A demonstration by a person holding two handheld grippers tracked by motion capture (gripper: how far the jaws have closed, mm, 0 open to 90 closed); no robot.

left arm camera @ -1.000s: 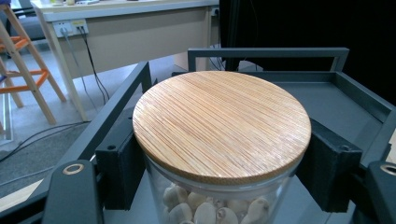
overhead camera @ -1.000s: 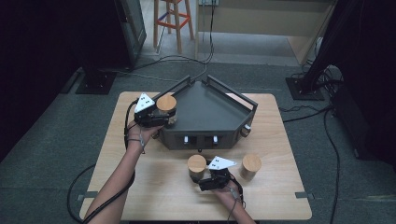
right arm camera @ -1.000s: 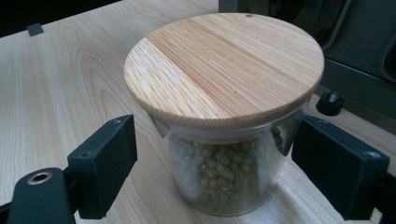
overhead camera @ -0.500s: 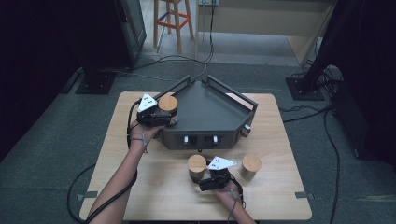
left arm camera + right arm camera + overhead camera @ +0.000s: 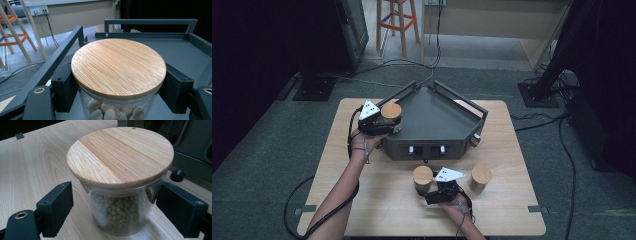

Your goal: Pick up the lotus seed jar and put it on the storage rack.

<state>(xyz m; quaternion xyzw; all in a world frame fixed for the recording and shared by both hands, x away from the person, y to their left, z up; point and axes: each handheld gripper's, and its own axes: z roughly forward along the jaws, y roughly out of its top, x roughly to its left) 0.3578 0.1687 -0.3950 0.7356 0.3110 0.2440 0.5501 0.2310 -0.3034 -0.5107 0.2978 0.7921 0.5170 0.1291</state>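
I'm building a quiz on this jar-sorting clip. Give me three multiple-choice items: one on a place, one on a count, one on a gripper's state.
1. Where is the jar of pale pebbles?
A. at the grey tray's left corner
B. on the floor
C. on the stool

2. How many wooden-lidded jars are in the high view?
A. one
B. three
C. five

3. How does the right gripper stand at the jar of green beans?
A. shut on it
B. open around it
C. far from it

Answers:
1 A: it sits over the grey tray by the rail.
2 B: one at the tray, two on the table.
3 B: gaps show between both pads and the glass.
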